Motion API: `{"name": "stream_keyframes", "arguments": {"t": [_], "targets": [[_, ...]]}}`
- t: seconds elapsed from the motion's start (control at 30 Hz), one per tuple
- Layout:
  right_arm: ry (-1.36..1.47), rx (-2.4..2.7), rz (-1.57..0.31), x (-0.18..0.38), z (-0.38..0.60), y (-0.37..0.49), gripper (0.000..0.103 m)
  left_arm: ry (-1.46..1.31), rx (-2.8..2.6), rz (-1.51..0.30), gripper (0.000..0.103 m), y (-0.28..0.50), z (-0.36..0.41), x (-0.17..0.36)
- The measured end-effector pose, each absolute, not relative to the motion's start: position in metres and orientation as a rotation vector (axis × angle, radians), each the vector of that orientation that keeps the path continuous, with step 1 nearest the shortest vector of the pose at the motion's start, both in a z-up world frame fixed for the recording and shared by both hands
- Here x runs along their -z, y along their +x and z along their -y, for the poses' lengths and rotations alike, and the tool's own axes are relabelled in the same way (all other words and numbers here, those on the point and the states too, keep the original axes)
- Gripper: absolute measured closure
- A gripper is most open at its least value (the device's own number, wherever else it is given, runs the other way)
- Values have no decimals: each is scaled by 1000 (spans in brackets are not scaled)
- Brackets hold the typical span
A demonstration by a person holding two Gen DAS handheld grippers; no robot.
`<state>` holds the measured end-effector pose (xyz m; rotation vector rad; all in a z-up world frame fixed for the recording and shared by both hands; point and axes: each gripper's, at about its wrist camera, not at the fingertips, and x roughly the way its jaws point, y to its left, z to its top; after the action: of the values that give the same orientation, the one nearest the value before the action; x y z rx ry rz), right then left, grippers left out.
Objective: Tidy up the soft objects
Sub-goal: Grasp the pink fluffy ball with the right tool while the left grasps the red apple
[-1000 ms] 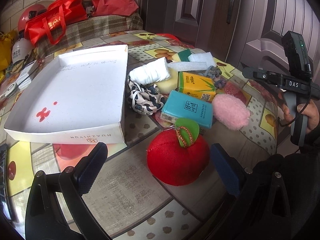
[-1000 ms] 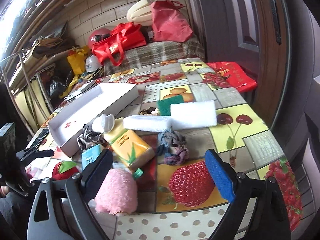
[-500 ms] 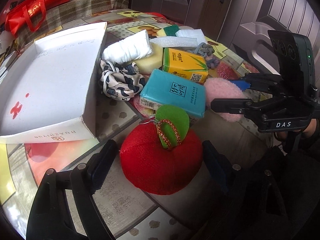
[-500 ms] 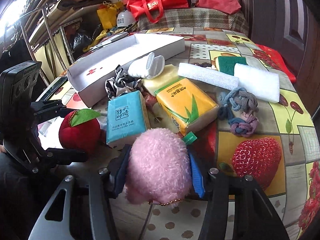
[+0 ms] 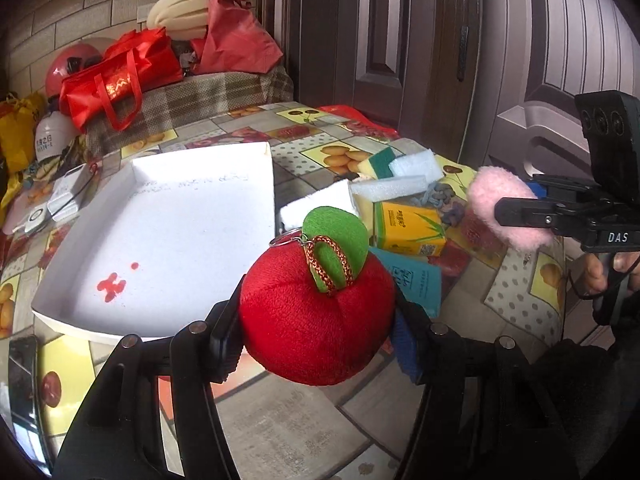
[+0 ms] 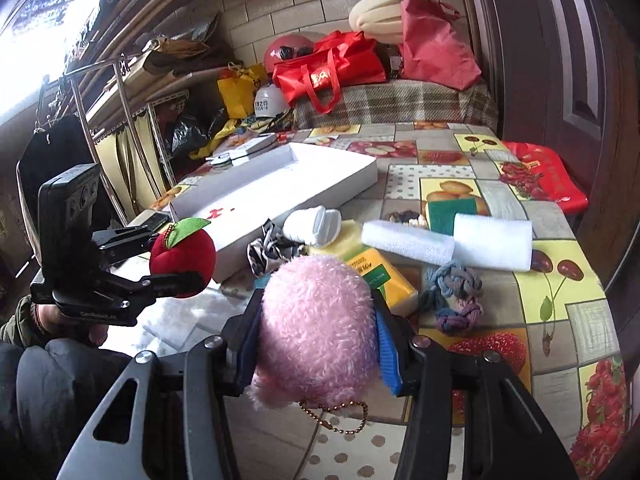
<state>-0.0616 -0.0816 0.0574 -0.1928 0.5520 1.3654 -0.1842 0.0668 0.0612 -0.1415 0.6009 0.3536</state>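
My left gripper (image 5: 316,340) is shut on a red plush apple (image 5: 316,316) with a green leaf and holds it above the table, just right of the white shallow box (image 5: 168,236). It also shows in the right wrist view (image 6: 182,258). My right gripper (image 6: 316,344) is shut on a pink fluffy plush (image 6: 316,328) with a bead chain, lifted over the table. The pink plush also shows in the left wrist view (image 5: 504,208). The white box shows in the right wrist view (image 6: 280,188).
On the fruit-print table lie a yellow tissue pack (image 5: 408,224), a teal tissue pack (image 5: 416,284), a white rolled cloth (image 6: 316,222), white foam pieces (image 6: 492,240), a green sponge (image 6: 448,210), a knotted rope toy (image 6: 452,292) and a patterned scrunchie (image 6: 264,252). Red bags (image 6: 332,68) sit behind.
Both grippers closed on their plush toys and lifted them off the table. The apple now hangs beside the box's near corner; the pink plush rose above the tissue packs.
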Motion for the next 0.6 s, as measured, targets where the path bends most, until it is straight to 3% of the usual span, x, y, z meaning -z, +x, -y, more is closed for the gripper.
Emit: {"name": "stream_keyframes", "arguments": {"t": [0.33, 0.6], "targets": [[-22, -1341, -472, -80, 49, -59, 54, -193, -678, -529, 41, -158, -158, -75], [24, -1323, -459, -96, 31, -52, 54, -245, -709, -529, 41, -163, -182, -59]]}}
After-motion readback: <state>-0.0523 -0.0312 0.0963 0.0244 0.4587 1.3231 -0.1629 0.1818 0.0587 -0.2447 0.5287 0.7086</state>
